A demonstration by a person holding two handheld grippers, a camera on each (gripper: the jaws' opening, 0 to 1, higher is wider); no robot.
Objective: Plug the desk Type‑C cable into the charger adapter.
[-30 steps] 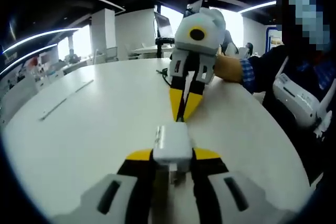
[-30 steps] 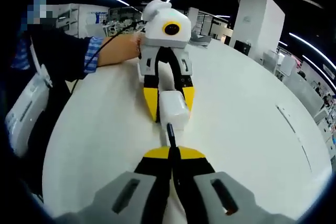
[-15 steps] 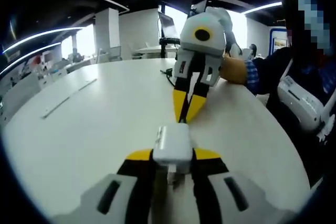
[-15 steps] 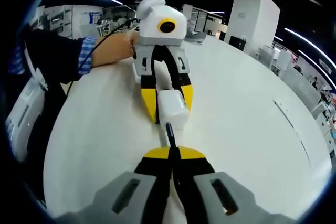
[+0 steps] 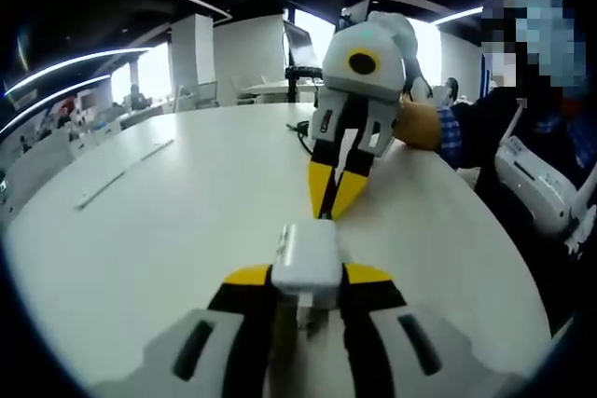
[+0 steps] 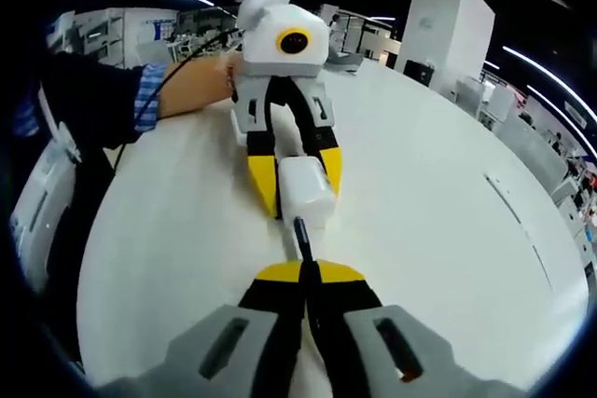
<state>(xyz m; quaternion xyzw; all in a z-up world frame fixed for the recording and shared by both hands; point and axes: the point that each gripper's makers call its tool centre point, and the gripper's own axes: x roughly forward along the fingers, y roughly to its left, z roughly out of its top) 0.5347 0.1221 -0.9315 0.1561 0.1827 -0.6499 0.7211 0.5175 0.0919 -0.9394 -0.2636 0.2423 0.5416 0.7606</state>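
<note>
My left gripper (image 5: 306,275) is shut on the white charger adapter (image 5: 305,256), held just above the white table (image 5: 168,221). Facing it, my right gripper (image 5: 333,200) has its yellow jaws pinched together on the black Type-C cable plug, whose tip sits right at the adapter's far face. From the right gripper view, my right gripper (image 6: 306,272) is shut on the black cable plug (image 6: 301,236), which points at the adapter (image 6: 306,189) clamped between the left gripper's yellow jaws (image 6: 291,174). Whether the plug tip is inside the port is hidden.
A person's hand (image 6: 201,90) in a checked cuff holds the left gripper, and another hand (image 5: 420,126) holds the right one. A black cable (image 5: 300,130) trails behind on the table. The table's edge (image 5: 504,258) runs close on the person's side.
The opposing gripper looks slightly nearer and higher in each view. The plug tip stays at the adapter's face, and both grips are unchanged.
</note>
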